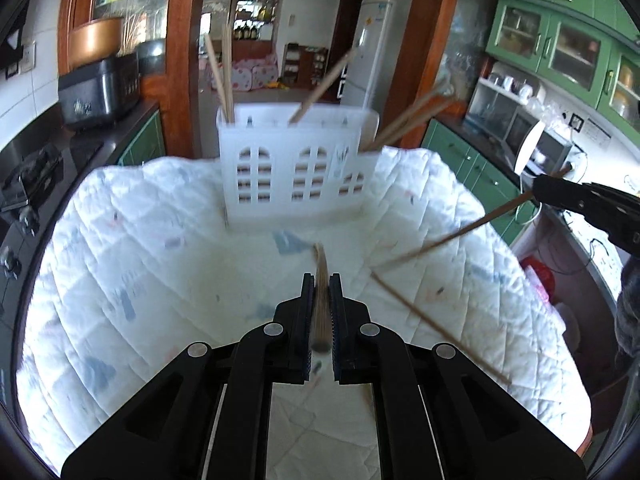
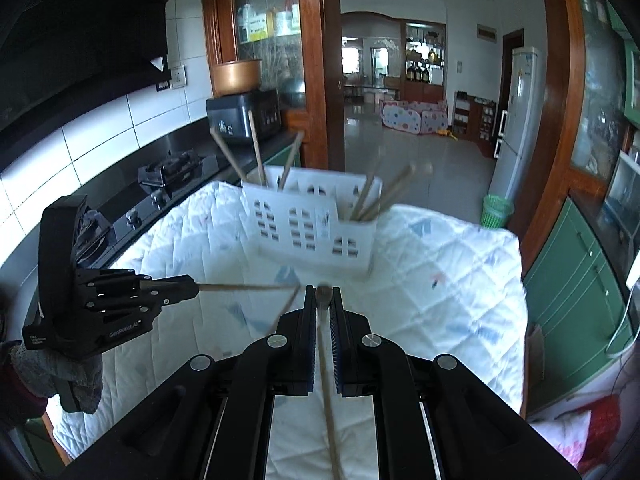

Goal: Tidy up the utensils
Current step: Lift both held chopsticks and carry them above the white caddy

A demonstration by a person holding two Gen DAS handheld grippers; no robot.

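A white slotted utensil holder (image 1: 296,160) (image 2: 312,224) stands at the far side of a white quilted cloth (image 1: 140,260) (image 2: 440,300), with several wooden chopsticks leaning out of it. My left gripper (image 1: 322,276) (image 2: 196,289) is shut on a wooden chopstick (image 1: 320,304) (image 2: 248,287), held above the cloth. At the right, my right gripper (image 2: 322,288) (image 1: 536,192) is shut on another chopstick (image 2: 328,380) (image 1: 452,232), whose far end slants down towards the cloth. A thin brown line (image 1: 440,328) runs from that end across the cloth; I cannot tell whether it is a chopstick or a shadow.
A gas stove (image 1: 32,176) (image 2: 168,170) and a black appliance (image 1: 100,92) (image 2: 244,114) line the counter to the left. Green cabinets (image 1: 472,164) and a microwave (image 1: 536,140) stand on the right. A fridge (image 2: 520,100) and a green bin (image 2: 496,210) are beyond the table.
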